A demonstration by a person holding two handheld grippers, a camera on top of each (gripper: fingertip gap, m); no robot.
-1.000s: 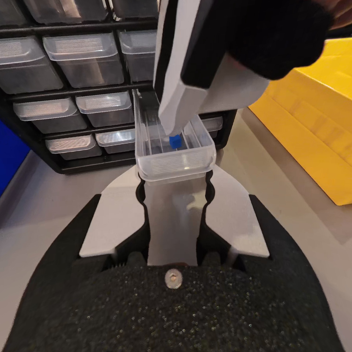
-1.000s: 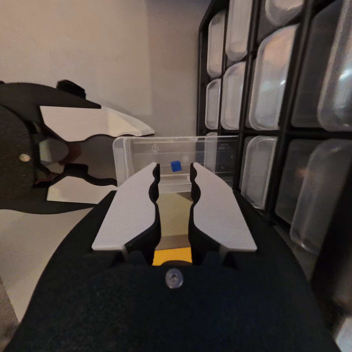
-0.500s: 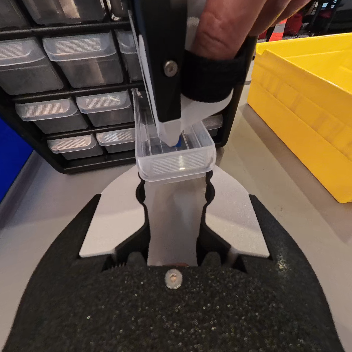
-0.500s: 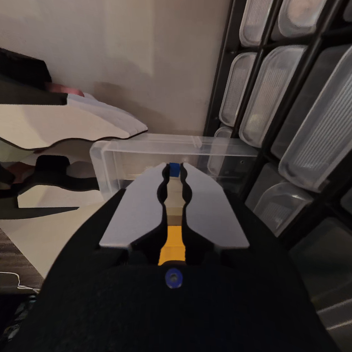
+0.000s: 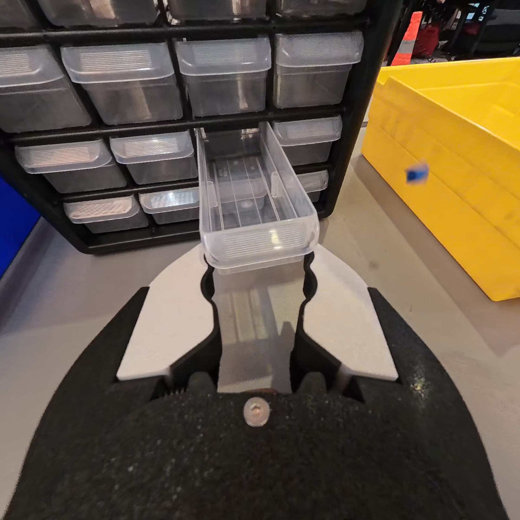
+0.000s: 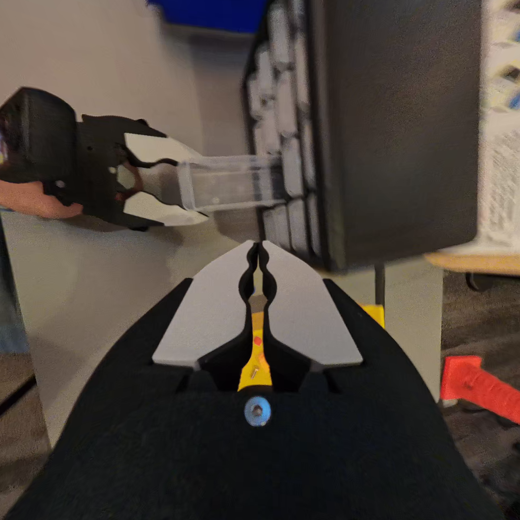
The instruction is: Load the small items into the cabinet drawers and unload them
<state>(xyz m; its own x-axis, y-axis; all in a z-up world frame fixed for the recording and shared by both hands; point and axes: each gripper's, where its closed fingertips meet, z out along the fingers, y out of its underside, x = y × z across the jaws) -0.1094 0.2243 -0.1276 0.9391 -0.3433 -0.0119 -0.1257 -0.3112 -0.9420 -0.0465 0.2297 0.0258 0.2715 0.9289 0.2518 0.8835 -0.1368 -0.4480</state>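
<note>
A black cabinet (image 5: 349, 146) of clear drawers stands on the grey table. One clear drawer (image 5: 259, 239) in its right part is pulled far out and holds nothing. My left gripper (image 5: 258, 260) is shut on the drawer's front, one finger on each side; it also shows in the right wrist view (image 6: 194, 187). A small blue cube (image 5: 416, 174) shows blurred in the air in front of the yellow bin (image 5: 455, 157), with no gripper around it. My right gripper (image 6: 258, 247) is shut with nothing between its tips, and the yellow bin (image 6: 254, 365) shows under it.
Small red and orange items (image 6: 257, 341) and a screw lie in the yellow bin. A blue bin (image 5: 12, 213) stands left of the cabinet. A red object (image 6: 478, 388) lies on the floor beyond the table edge. About 15 centimetres separates my left fingertips from my right. The black cabinet (image 5: 349, 146) lies around 11 centimetres away from my left fingertips.
My right gripper closed on the blue cube in the drawer, lifted it out and swung away over the yellow bin. The cube is now loose in the air. The left gripper has not moved.
</note>
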